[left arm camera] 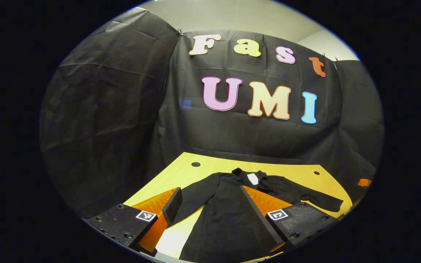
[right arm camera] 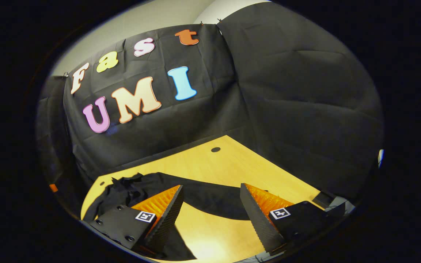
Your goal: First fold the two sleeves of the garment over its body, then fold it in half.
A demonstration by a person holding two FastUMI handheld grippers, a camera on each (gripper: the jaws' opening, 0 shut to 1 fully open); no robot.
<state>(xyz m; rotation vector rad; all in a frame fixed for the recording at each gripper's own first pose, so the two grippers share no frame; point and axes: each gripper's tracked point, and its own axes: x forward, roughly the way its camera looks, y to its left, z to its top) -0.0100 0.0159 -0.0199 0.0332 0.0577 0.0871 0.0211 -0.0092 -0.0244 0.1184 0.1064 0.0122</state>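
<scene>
Garment (left arm camera: 225, 212) lies flat on the wooden table (left arm camera: 291, 173), collar toward 12 o'clock, body running down to 6 in the left gripper view. Both sleeves are spread out, so we judge no fold is done yet.

Left gripper (left arm camera: 210, 208) hovers above the body w/ jaws wide apart, holding nothing. One finger sits over the sleeve (left arm camera: 196, 197) at approx 9 o'clock, the other over the chest. Right gripper (right arm camera: 210, 206) is likewise wide open and empty, w/ the other sleeve (right arm camera: 210, 199) crossing between its fingers from 9 toward 3 o'clock.

Risks as we see them:
- Dark cloth on dark cloth: a pinch could take the body layer along w/ a sleeve and drag the whole shirt.
- Right-view sleeve ends near the table edge at 4 o'clock; a sloppy grab may push the cuff off the board.
- Collar area at 10 o'clock in the right gripper view looks bunched, so the half-fold may come out crooked unless smoothed.

Room: bare wood beyond the collar toward 12 o'clock, up to the booth wall (right arm camera: 298, 109), and more at 2 o'clock in the right gripper view. Cable holes (left arm camera: 196, 164) near the far edge; we'd keep cloth off them. Near edge at 6 o'clock is close.
</scene>
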